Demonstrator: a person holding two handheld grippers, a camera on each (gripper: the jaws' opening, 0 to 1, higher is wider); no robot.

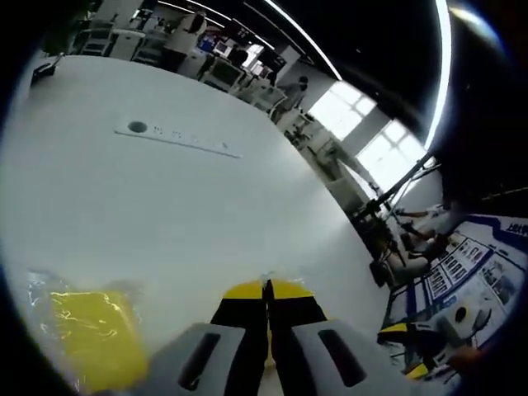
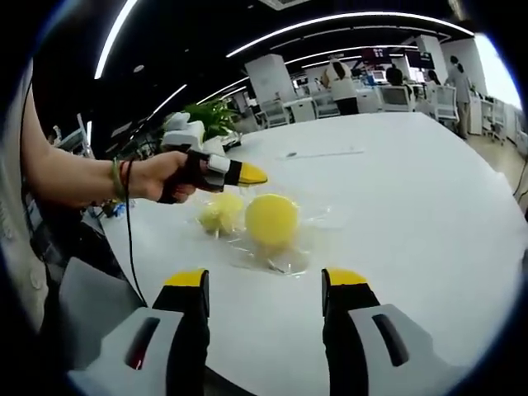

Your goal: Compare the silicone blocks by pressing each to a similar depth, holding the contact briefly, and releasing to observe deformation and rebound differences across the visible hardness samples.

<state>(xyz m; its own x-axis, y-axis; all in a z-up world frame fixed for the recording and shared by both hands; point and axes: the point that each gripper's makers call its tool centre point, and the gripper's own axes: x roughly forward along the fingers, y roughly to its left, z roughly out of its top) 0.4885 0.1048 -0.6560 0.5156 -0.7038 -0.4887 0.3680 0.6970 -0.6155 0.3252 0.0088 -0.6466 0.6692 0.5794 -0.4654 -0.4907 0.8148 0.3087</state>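
Right gripper view shows two yellow blocks on the white desk [image 2: 429, 190]. The big block [image 2: 271, 220] and the small block [image 2: 219, 212] sit side by side, near the desk edge closest to the person. Each looks wrapped in clear plastic [image 2: 280, 256].

The right gripper [image 2: 266, 280] has its jaws spread wide. It holds nothing and hangs back from the blocks, pointing at them.

The left gripper [image 2: 247, 174] has its jaws pressed together. Nothing can be seen between them. A hand [image 2: 161, 177] holds it above the small block, with the tip pointing toward the middle of the desk. The arm reaches in level from the person's side. It does not seem to touch a block yet.

Left gripper view shows the same gripper [image 1: 267, 289] with shut tips over bare desk. A yellow block [image 1: 87, 330] in crinkly plastic lies low at the side. A thin strip [image 1: 177, 137] lies far off across the desk.

What could go wrong? The plastic looks slippery, so a block may slide away when pushed. A push off the middle may tip or roll the round big block. The left tip points past the blocks now, so a push may miss. Pushing one block deeper than the other would make the test unfair.
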